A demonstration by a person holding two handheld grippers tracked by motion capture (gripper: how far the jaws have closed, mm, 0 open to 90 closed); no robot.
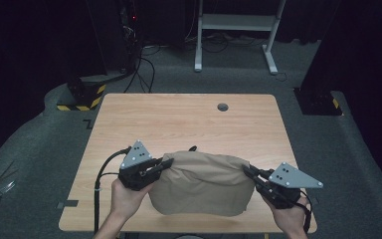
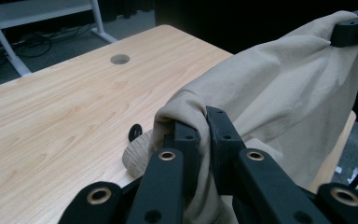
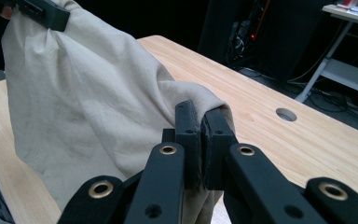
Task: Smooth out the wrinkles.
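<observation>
Beige cloth held up between two grippers
Left gripper (image 1: 167, 163) and right gripper (image 1: 247, 172) each have jaws clamped on a top corner of the beige cloth (image 1: 204, 184), near table (image 1: 179, 119) edge.

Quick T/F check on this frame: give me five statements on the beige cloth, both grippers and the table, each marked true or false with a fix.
1. The left gripper pinches the beige fabric cloth. True.
2. The right gripper hangs open, apart from the cloth. False: it is shut on the cloth's other edge.
3. The cloth lies flat on the light wooden table. False: it is held up, stretched between the grippers.
4. The table has a round hole near its far edge. True.
5. The cloth is bright red. False: it is beige.
</observation>
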